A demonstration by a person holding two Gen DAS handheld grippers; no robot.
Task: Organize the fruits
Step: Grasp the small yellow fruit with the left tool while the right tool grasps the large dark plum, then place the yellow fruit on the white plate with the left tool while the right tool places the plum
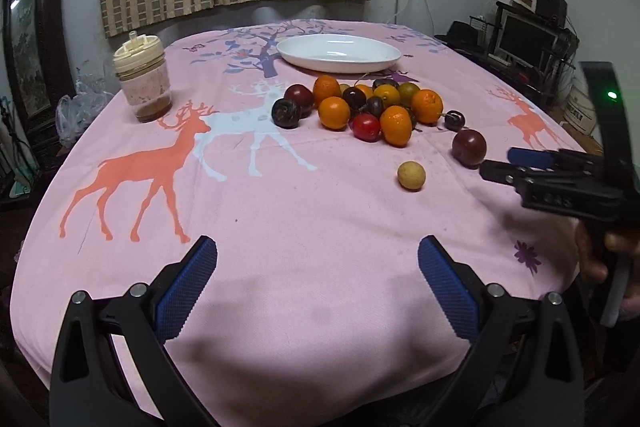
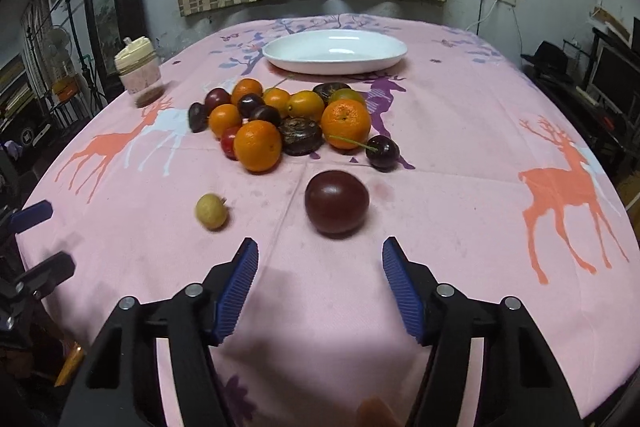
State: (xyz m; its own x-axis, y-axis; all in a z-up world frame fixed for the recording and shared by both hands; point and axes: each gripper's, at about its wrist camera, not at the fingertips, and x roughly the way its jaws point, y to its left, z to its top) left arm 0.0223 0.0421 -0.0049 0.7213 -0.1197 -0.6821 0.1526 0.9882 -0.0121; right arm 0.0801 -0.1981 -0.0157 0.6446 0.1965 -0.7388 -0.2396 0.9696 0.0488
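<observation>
A pile of oranges (image 1: 396, 125) (image 2: 258, 145), dark plums and cherries lies mid-table in front of an empty white oval dish (image 1: 338, 53) (image 2: 334, 51). A dark red plum (image 2: 336, 202) (image 1: 469, 148) sits apart, just ahead of my right gripper (image 2: 320, 253), which is open and empty. A small yellow fruit (image 1: 411, 176) (image 2: 211, 211) lies to its left. A stemmed cherry (image 2: 383, 151) lies behind the plum. My left gripper (image 1: 318, 253) is open and empty near the table's front edge. The right gripper also shows in the left wrist view (image 1: 504, 165).
A pink deer-print cloth (image 1: 280, 211) covers the table. A lidded jar (image 1: 142, 83) (image 2: 138, 73) stands at the far left. Shelves and a monitor (image 1: 524, 39) stand past the right edge, a framed picture (image 1: 28, 39) on the left.
</observation>
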